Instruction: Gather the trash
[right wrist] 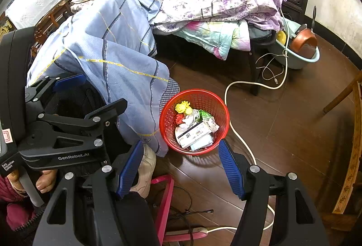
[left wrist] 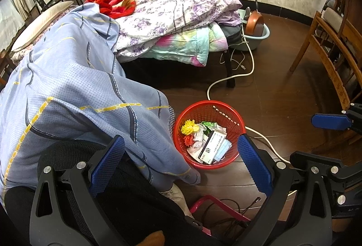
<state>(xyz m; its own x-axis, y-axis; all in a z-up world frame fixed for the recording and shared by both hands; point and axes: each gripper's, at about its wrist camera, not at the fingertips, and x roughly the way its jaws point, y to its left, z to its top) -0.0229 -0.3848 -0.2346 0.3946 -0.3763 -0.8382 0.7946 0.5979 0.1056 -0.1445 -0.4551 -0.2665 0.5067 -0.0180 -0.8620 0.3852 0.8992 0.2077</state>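
A red mesh trash basket (left wrist: 235,116) stands on the dark wood floor; it also shows in the right wrist view (right wrist: 217,105). Inside it lie a yellow artificial flower (left wrist: 189,127), crumpled wrappers, a white box with a QR code (left wrist: 211,147) and a blue face mask (left wrist: 222,149). My left gripper (left wrist: 181,162) is open and empty, held above and just in front of the basket. My right gripper (right wrist: 181,166) is open and empty, held above the basket's near rim. The left gripper's body shows at the left in the right wrist view (right wrist: 67,132).
A blue striped sheet (left wrist: 74,87) drapes over a black mesh chair left of the basket. A bed with floral quilts (left wrist: 181,10) lies behind. A white cable (left wrist: 226,80) runs past the basket. A teal basin (left wrist: 258,35), a wooden chair (left wrist: 332,49) and a pink stool (right wrist: 165,200) stand around.
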